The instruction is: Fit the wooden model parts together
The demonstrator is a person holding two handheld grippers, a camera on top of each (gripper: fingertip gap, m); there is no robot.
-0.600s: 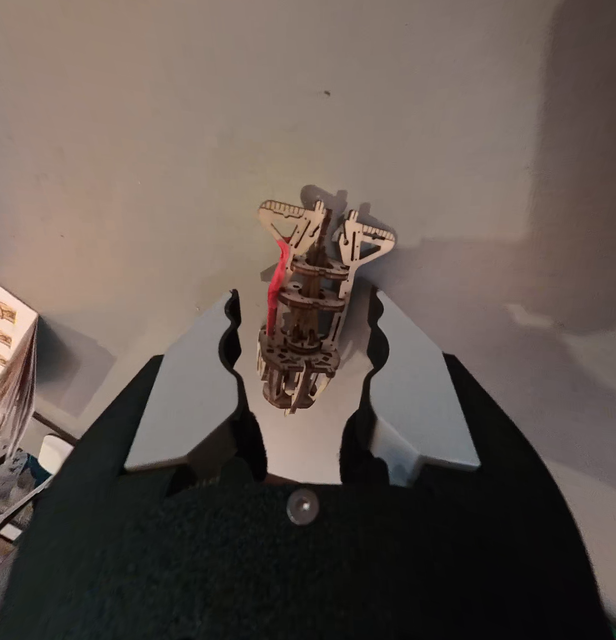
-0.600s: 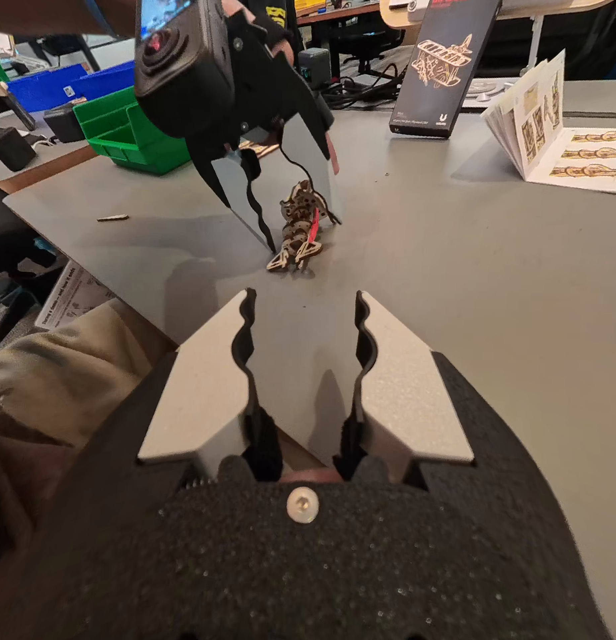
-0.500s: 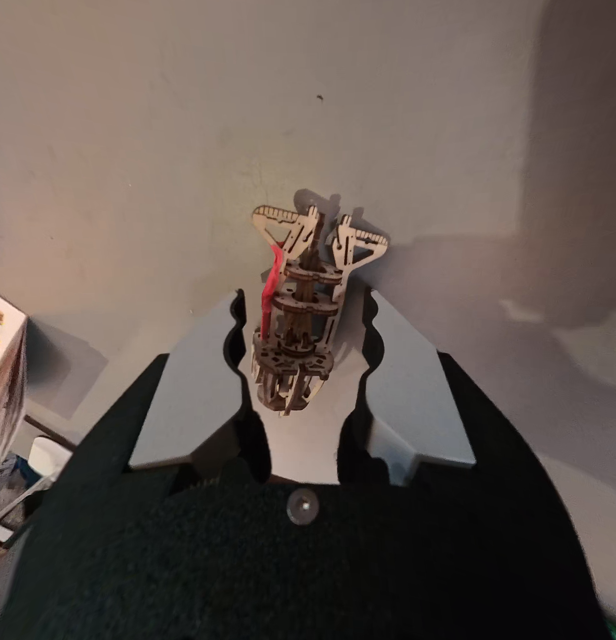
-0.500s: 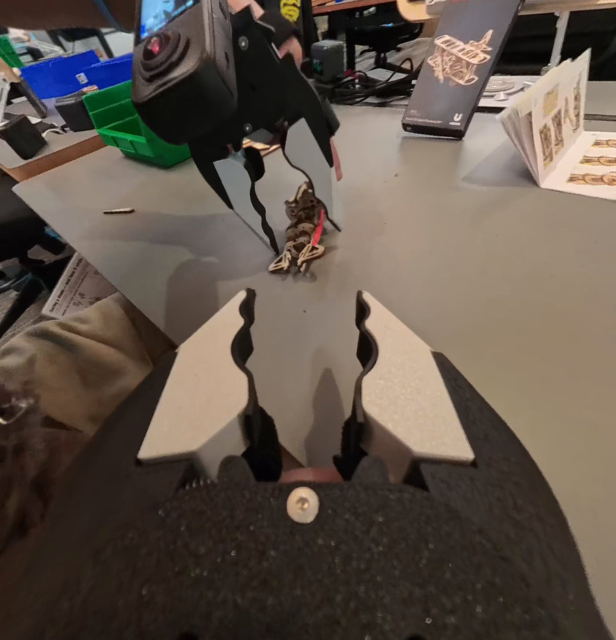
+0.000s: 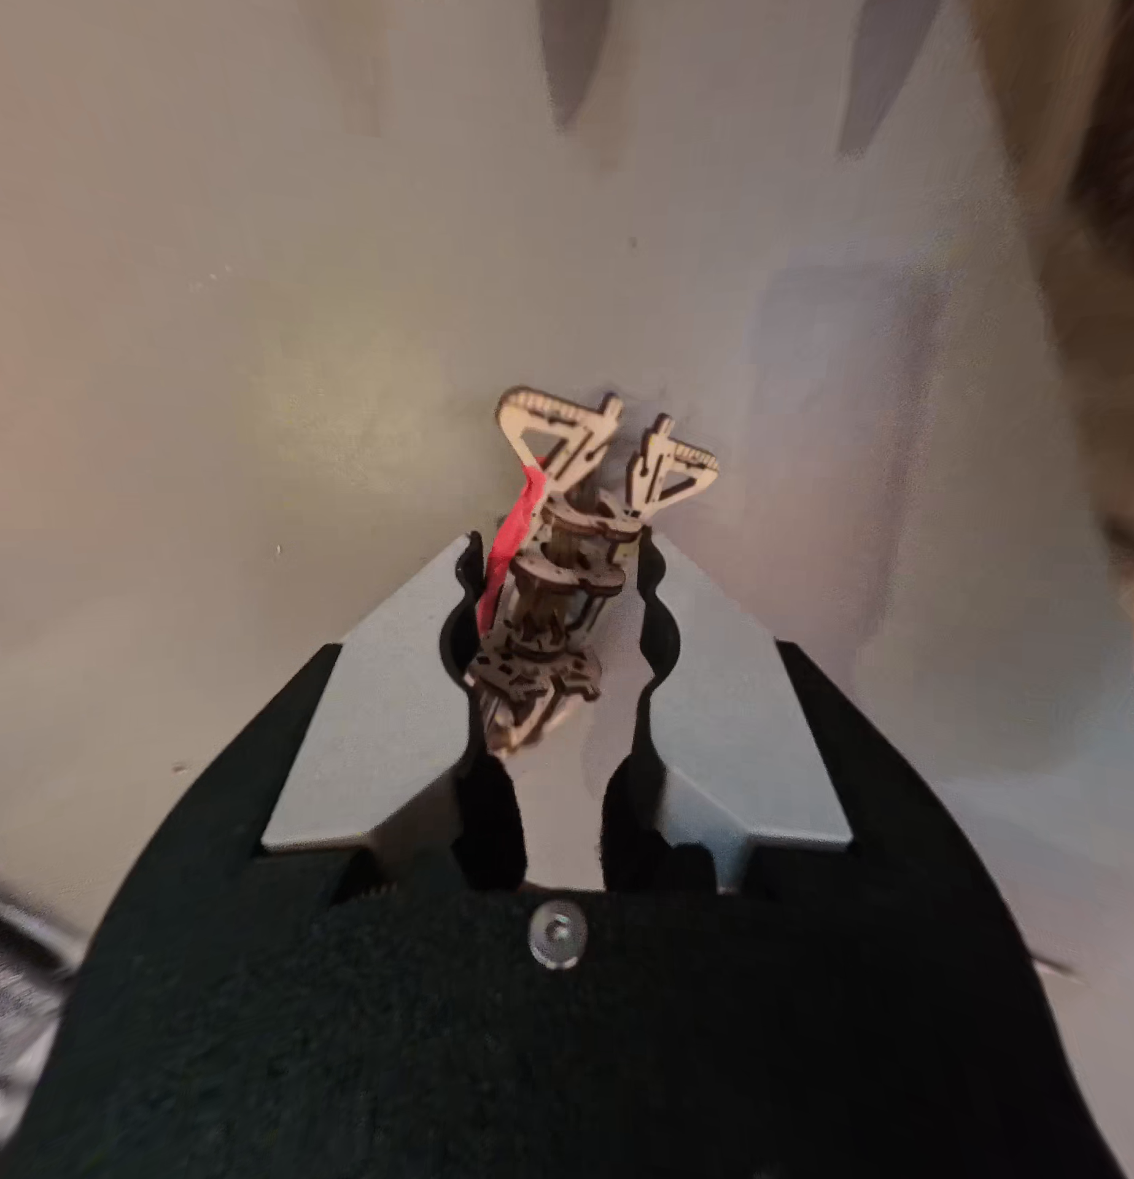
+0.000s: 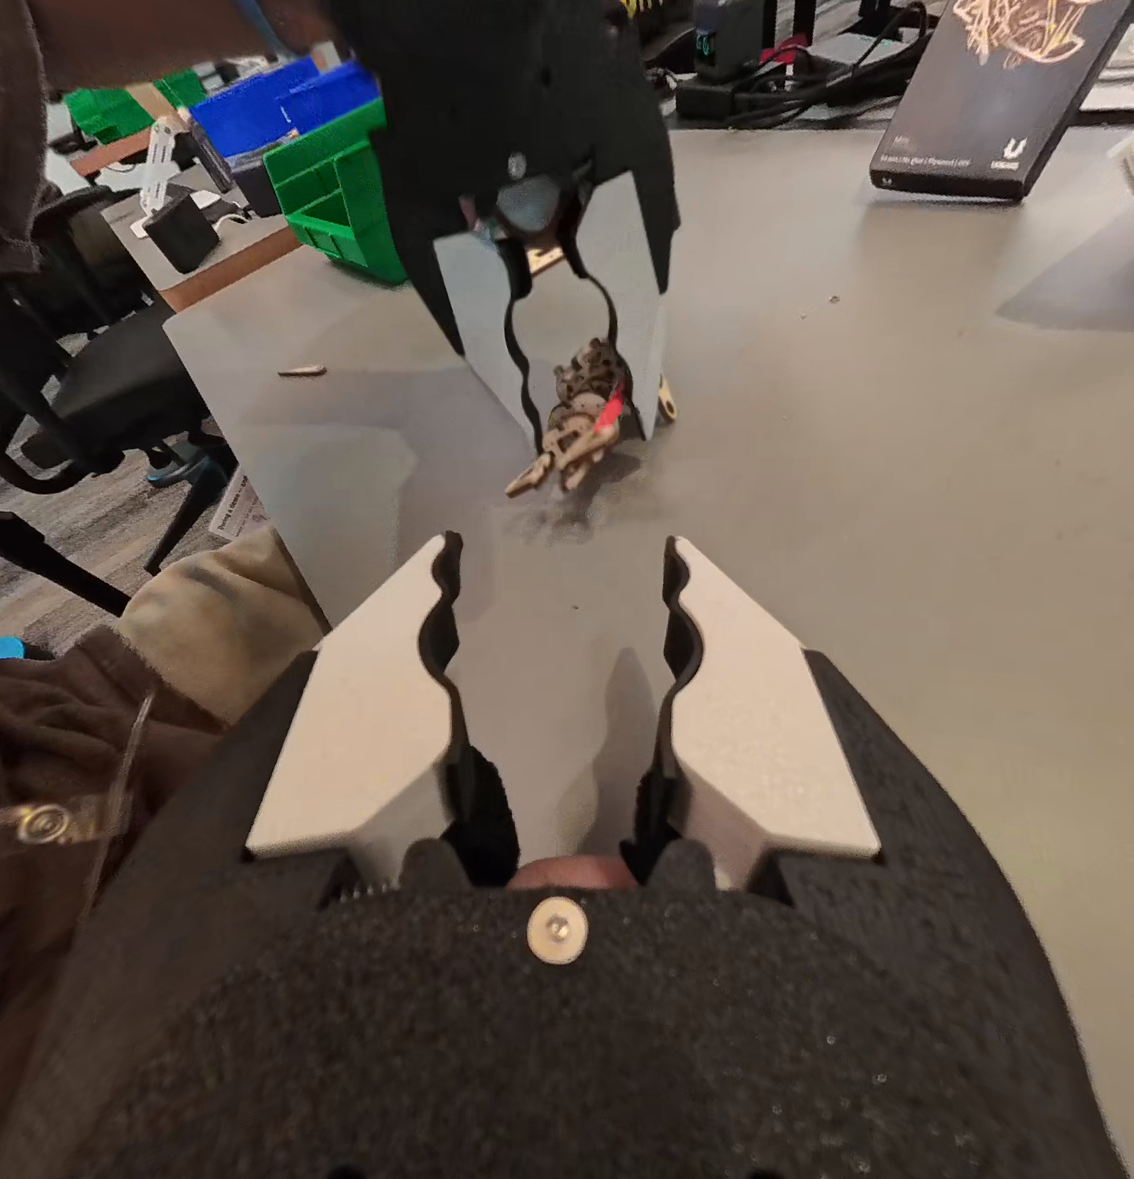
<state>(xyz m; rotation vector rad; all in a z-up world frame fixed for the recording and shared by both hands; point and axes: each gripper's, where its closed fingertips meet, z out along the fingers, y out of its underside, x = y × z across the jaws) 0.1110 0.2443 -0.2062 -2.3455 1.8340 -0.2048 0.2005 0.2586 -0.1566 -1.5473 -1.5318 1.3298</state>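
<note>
Left gripper (image 5: 556, 548) spread wide around the wooden model (image 5: 554, 593), its left finger (image 5: 395, 663) touching the model's side, a gap seen at the other, model with red strip (image 5: 510, 552) lying on the grey table (image 6: 870, 510), right gripper (image 6: 561, 561) held apart and empty nearby, green bin (image 6: 334, 191) behind.

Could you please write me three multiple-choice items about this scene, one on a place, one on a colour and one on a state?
1. Where is the wooden model?
A. in the green bin
B. on the grey table, between the left gripper's fingers
C. on the black box

2. What colour is the strip on the model?
A. red
B. blue
C. yellow

3. What state is the right gripper in?
A. shut on the model
B. open and empty
C. shut on a booklet

Answers: 1 B, the left gripper straddles the model on the grey table. 2 A, the strip is red. 3 B, its fingers stand apart over bare table.
</note>
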